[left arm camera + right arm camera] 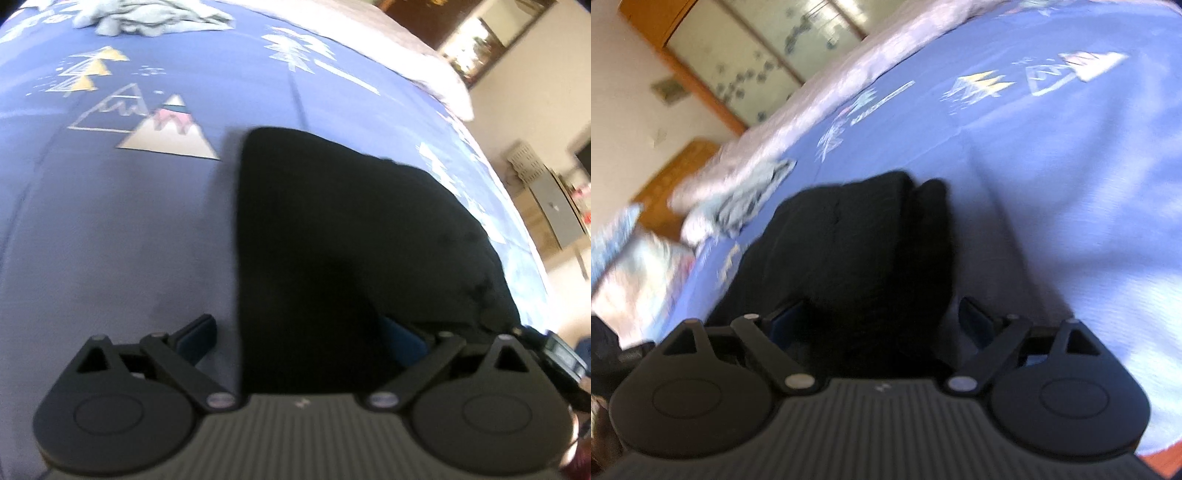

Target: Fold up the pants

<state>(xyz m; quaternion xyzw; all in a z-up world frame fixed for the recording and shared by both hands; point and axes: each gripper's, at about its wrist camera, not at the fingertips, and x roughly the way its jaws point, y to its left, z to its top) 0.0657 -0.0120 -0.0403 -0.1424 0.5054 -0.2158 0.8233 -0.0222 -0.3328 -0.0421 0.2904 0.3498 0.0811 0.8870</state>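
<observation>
Left wrist view: we look down across a bed [110, 229] dressed in a blue cover printed with mountains and trees.
Pants: the black pants [332, 240] lie flat on the bed in a folded block, with a straight left edge and a rounded right side reaching toward the bed's right edge.
Left gripper: the left gripper [299, 338] hangs over the near end of the pants, jaws spread wide, nothing pinched.
Left gripper fingers: one blue-padded finger [195, 334] sits over bare blue cover just left of the pants' edge, the other over black cloth; whether either touches the cloth I cannot tell.
Far side of the bed: a crumpled grey-green garment [147, 18] lies near the far edge, well apart from the pants.
Room: shelving and a grey cabinet [554, 210] stand beyond the bed's right edge, blurred.

Right wrist view: same bed, seen tilted and smeared by blur.
Pants here: the pants [857, 240] show as a thick, layered black bundle, running away from the camera toward the bed's far edge.
Right gripper: the right gripper [882, 319] straddles the near end of the bundle, jaws wide apart, gripping nothing.
Other cloth: the grey-green garment [746, 199] lies by the bed's far edge, just beside the pants' far corner.
Background: a wooden door frame [701, 92] and a pale wall.
</observation>
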